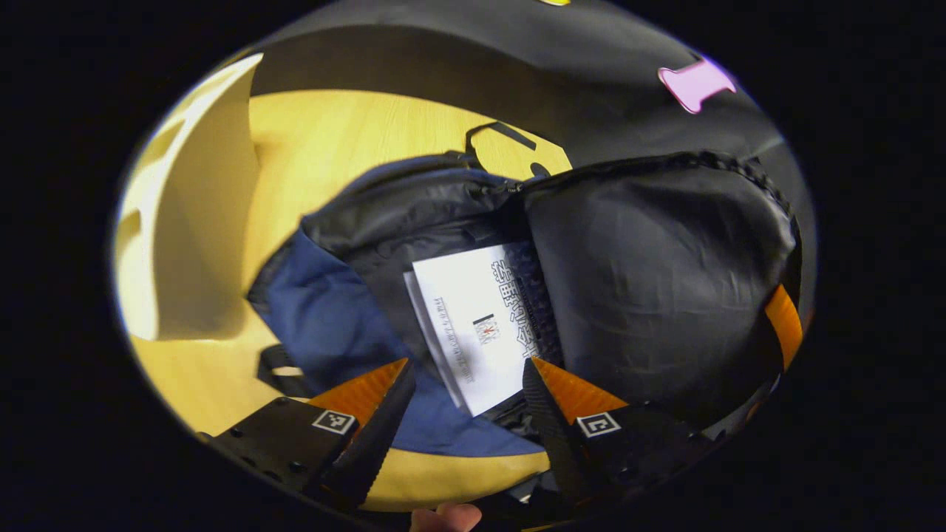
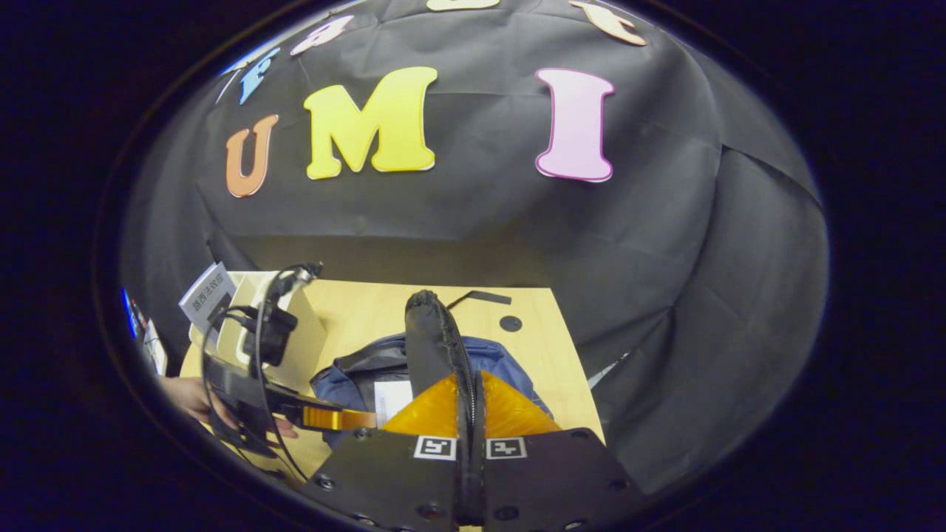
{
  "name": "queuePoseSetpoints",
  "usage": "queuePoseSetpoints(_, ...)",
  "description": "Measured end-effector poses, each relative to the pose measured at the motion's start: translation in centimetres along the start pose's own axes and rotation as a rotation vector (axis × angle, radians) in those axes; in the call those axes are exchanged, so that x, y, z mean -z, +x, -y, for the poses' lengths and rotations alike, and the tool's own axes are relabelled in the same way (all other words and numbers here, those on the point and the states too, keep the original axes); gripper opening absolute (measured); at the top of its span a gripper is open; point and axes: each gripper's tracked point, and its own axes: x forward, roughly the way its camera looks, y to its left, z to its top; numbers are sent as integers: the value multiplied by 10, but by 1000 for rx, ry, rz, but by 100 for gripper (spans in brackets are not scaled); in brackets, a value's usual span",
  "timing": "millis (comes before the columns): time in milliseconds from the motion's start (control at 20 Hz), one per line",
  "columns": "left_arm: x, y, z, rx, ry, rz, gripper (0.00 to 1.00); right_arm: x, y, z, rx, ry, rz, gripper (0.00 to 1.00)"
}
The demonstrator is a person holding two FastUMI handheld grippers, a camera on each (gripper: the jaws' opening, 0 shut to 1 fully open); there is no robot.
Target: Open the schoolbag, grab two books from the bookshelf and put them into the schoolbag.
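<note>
Left gripper (image 1: 465,384): fingers spread wide, nothing between them, hovering over the mouth of the schoolbag (image 1: 332,325). White book (image 1: 473,325) lies inside the main compartment, dead centre of the left gripper view, its lower corner just between the fingertips but not touched by either, as far as I can tell.

Right gripper (image 2: 471,399): fingers closed tight on the bag flap (image 2: 432,332), pinching its zip edge and lifting it upright. In the left gripper view that flap (image 1: 665,281) stands at 3 o'clock, dark lining facing the camera.

Schoolbag sits on the wooden table (image 1: 332,140), blue shell, dark lining, unzipped and open. Contents seen: the one white book, possibly a second thin edge along its left side; cannot tell whether that is another book or its own cover.

Bookshelf (image 1: 199,222), pale, at 9 o'clock in the left gripper view, just beside the bag. In the right gripper view a book (image 2: 208,292) leans out of the bookshelf (image 2: 295,347) at 9 o'clock, left gripper (image 2: 325,417) in front of it.

Judgement: one book is in, second one likely to be fetched. To do it well: keep the flap held high and taut so the mouth stays wide; lift the left gripper clear without snagging the lining; take the next book by its spine edge.
</note>
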Motion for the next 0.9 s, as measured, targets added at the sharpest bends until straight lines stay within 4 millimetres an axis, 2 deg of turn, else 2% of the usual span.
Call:
queuePoseSetpoints(200,-16,-63,-24,-157,205,85,93,1,-3,-4,-3,6,12,0)
queuePoseSetpoints(350,-10,-102,-41,-232,267,98,93,3,-5,-8,-9,5,21,0)
queuePoseSetpoints(450,-9,-128,-62,-296,280,117,92,5,-5,-12,-10,-10,28,0)
queuePoseSetpoints(500,-8,-140,-69,-308,269,125,93,5,-6,-14,-12,-17,30,2)
queuePoseSetpoints(650,-8,-179,-81,-291,130,158,92,8,-7,-20,-20,-26,33,0)
queuePoseSetpoints(900,-47,-269,-135,-351,18,257,92,10,-9,-21,-24,-28,34,0)
